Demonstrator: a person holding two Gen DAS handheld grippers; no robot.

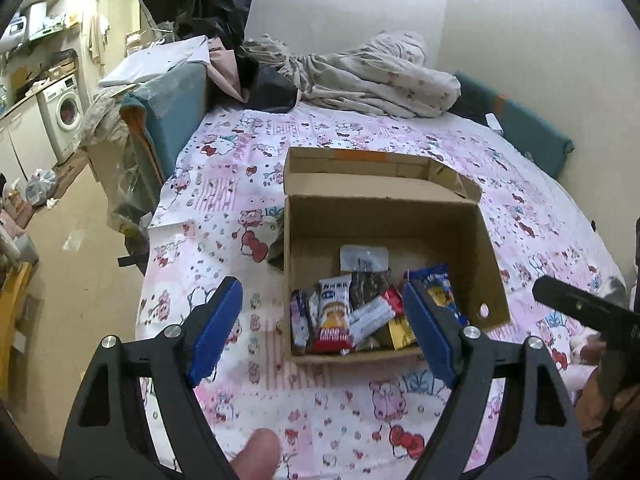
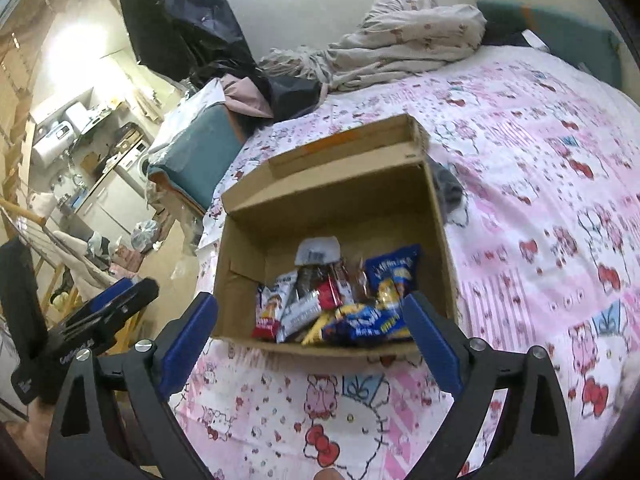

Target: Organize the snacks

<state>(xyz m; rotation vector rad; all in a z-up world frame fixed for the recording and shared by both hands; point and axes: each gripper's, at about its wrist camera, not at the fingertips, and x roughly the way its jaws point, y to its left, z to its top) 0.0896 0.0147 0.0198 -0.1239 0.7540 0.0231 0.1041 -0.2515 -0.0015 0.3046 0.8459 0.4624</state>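
Note:
An open cardboard box [image 1: 384,216] stands on the pink patterned bed sheet; it also shows in the right wrist view [image 2: 344,204]. Several snack packets lie inside near its front wall: a red and white packet [image 1: 334,316], a silver bar [image 1: 370,318], a blue bag [image 1: 438,284], and in the right wrist view a blue bag [image 2: 394,272] and a red packet [image 2: 330,294]. My left gripper [image 1: 322,320] is open and empty, held above the box's front edge. My right gripper [image 2: 310,328] is open and empty, just in front of the box.
A crumpled blanket [image 1: 376,76] and dark clothes lie at the far end of the bed. A teal cushioned piece [image 1: 172,108] stands at the bed's left. The floor and a washing machine [image 1: 64,112] lie further left. The sheet [image 2: 540,184] stretches right of the box.

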